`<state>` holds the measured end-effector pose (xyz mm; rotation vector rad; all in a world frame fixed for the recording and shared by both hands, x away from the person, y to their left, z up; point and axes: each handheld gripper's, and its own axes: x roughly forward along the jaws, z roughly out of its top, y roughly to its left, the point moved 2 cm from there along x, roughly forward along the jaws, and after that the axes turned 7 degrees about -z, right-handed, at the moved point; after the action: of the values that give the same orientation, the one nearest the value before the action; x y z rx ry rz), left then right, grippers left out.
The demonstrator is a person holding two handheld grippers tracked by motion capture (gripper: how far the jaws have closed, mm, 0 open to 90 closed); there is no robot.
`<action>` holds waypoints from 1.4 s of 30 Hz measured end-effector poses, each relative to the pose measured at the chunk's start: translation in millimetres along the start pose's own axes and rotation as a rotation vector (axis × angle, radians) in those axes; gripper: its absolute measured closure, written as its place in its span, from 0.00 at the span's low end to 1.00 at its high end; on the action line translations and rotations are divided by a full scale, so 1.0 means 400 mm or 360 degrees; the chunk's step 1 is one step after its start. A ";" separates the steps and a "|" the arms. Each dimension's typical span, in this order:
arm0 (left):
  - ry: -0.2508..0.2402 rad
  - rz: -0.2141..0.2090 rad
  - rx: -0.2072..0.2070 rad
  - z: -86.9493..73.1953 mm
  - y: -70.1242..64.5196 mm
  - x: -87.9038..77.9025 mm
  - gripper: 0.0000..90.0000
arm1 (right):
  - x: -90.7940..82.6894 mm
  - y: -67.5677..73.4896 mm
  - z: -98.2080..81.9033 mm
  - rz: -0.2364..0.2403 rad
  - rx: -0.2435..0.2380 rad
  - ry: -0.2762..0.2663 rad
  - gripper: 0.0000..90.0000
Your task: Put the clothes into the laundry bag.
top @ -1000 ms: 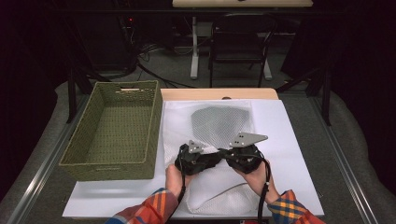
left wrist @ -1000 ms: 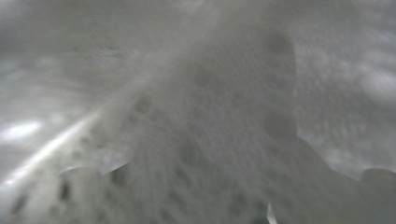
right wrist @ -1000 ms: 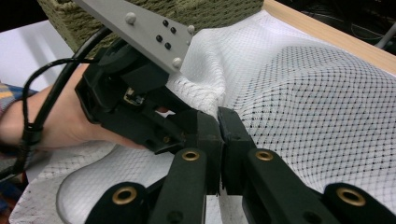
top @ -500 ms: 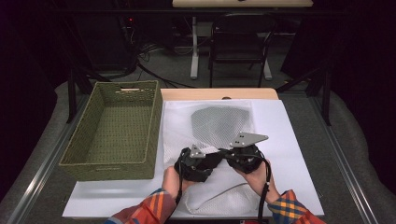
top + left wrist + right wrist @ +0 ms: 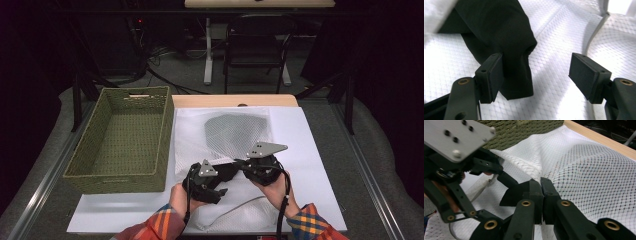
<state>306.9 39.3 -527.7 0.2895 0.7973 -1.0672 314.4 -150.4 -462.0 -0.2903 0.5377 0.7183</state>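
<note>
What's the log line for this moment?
left tongs: just opened, beside black cloth | right tongs: shut on mesh bag | basket: empty

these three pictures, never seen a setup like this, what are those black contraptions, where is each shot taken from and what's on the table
No robot here: a person holds a hand-operated two-jaw gripper in each hand. The high view looks down on the table from above the person's side; the other two pictures come from small cameras riding on each gripper, looking along its black jaws.

On the table lie a white mesh bag with something dark grey inside it, and beside it a green woven basket.

The left gripper has just been opening its jaws; they stand apart over the mesh, and a piece of black cloth rests against one pad without being pinched. The right gripper is shut; it appears to pinch the mesh at the bag's edge, though the exact contact is hard to see.
</note>
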 end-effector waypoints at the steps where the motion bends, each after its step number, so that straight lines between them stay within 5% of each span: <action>1: -0.0007 0.0000 0.0000 -0.001 -0.002 -0.005 0.31 | 0.000 0.000 0.000 0.0000 0.0001 0.0001 0.99; 8: -0.0010 -0.0013 0.0017 -0.014 -0.015 -0.056 0.28 | -0.001 -0.003 0.000 -0.0004 0.0003 -0.0001 0.99; 20: -0.0137 0.0085 0.0031 0.001 -0.005 -0.145 0.27 | -0.003 -0.001 0.002 -0.0001 0.0000 0.0000 0.99; 34: -0.0154 0.0185 -0.0010 0.031 0.046 -0.111 0.13 | -0.002 0.006 0.004 0.0012 -0.0005 -0.0003 0.99; 37: -0.0151 0.0204 0.0003 0.038 0.050 -0.104 0.18 | -0.002 0.006 0.004 0.0015 -0.0004 -0.0001 0.99; 42: -0.0169 0.0225 0.0038 0.043 0.044 -0.097 0.47 | -0.002 0.006 0.004 0.0014 -0.0004 -0.0001 0.99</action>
<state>320.5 63.9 -491.0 0.3024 0.6595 -0.9514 312.6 -148.4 -460.3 -0.2903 0.5377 0.7277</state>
